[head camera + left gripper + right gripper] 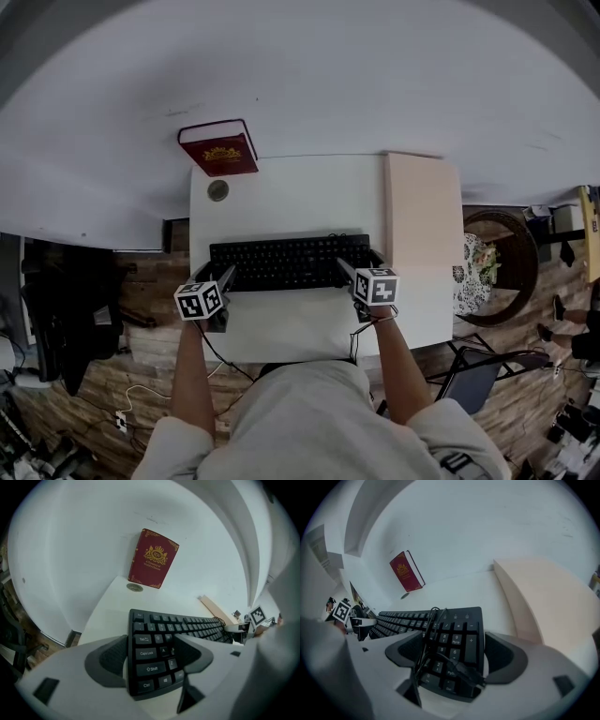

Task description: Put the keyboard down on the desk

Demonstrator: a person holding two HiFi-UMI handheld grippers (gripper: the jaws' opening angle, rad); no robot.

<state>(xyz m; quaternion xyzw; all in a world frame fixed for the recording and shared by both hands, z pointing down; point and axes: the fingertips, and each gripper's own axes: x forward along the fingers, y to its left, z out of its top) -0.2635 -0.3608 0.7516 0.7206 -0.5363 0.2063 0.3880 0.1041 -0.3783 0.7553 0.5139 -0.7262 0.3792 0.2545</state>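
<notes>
A black keyboard (291, 262) lies lengthwise across the white desk (291, 202), and I cannot tell whether it rests on the top. My left gripper (225, 278) is at its front left corner and my right gripper (345, 270) at its front right corner. In the left gripper view the left gripper (150, 654) is open wide: one jaw stands just off the keyboard's (187, 623) left edge, the other over the A and Z keys. In the right gripper view the right gripper (454, 656) is also open around the number pad (461, 630). The black cable (432, 625) drapes over those keys.
A red book (219, 148) leans against the wall at the desk's back left, with a small round disc (217, 190) in front of it. A pale beige board (422, 220) covers the desk's right side. Chairs, bags and cables crowd the wooden floor around the desk.
</notes>
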